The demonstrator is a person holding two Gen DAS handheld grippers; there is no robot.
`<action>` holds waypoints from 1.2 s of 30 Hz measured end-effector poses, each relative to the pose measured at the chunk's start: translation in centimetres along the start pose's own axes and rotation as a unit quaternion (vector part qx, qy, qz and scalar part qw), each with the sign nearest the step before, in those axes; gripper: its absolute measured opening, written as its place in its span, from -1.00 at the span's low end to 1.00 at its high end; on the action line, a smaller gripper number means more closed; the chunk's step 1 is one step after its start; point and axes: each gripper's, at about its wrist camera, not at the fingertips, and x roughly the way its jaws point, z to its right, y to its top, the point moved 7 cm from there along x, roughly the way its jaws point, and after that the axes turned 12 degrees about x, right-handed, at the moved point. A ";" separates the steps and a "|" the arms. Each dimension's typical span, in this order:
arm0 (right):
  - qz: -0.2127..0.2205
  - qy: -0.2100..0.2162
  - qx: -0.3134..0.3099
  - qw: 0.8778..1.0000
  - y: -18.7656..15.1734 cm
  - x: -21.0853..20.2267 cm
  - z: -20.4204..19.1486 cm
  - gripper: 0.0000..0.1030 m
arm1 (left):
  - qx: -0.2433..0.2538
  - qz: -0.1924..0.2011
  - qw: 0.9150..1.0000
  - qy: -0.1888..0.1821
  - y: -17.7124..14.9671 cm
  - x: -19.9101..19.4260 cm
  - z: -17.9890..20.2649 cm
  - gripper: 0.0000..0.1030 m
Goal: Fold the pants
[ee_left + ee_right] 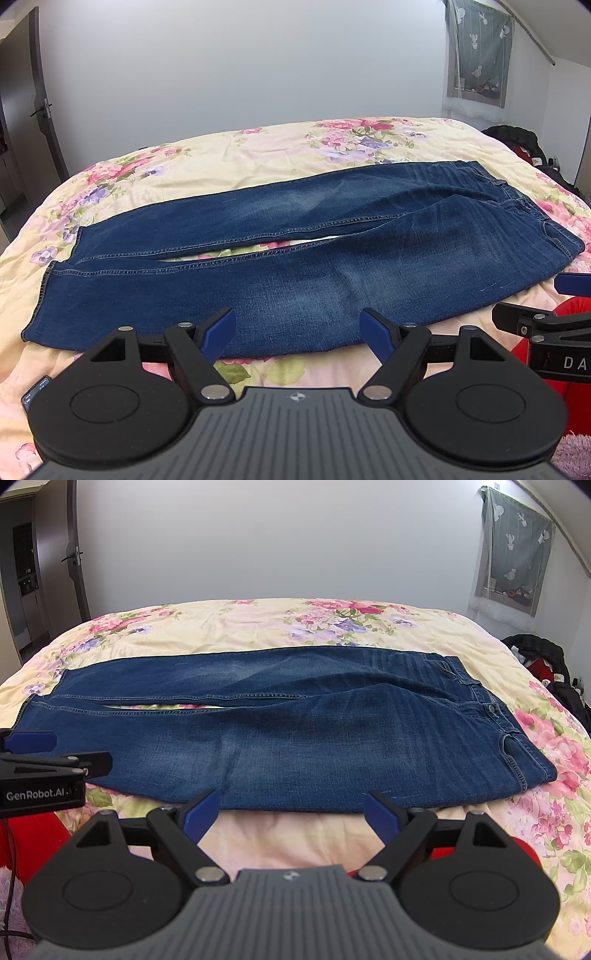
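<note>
- Pants lie flat on the floral bedspread, unfolded, both legs side by side; their long axis runs 9 to 3 o'clock across my view, hems at 9, waistband at 3
- My left gripper hangs at 6 o'clock of the near leg, jaws spread wide and holding nothing; its tips sit over the near edge at about knee level
- My right gripper is likewise spread and empty, just short of the near edge toward the thigh; it is the nearer one to the waistband
- I judge the near long edge is what I must pinch first
</note>
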 end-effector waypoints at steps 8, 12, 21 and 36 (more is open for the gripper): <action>0.000 -0.001 0.000 1.000 -0.1 0.0 0.0 0.59 | 0.000 0.001 1.000 0.001 0.4 -0.4 -0.2 0.73; 0.000 -0.001 0.000 1.000 -0.1 0.0 0.0 0.59 | 0.000 0.001 1.000 0.001 0.4 -0.4 -0.2 0.73; -0.007 -0.013 0.014 1.000 0.0 0.5 1.4 0.59 | -0.003 0.000 1.000 0.013 0.6 -0.2 -1.3 0.73; -0.018 -0.047 0.003 0.999 4.3 4.5 13.1 0.59 | 0.102 -0.025 0.994 0.043 -0.1 2.1 -10.8 0.15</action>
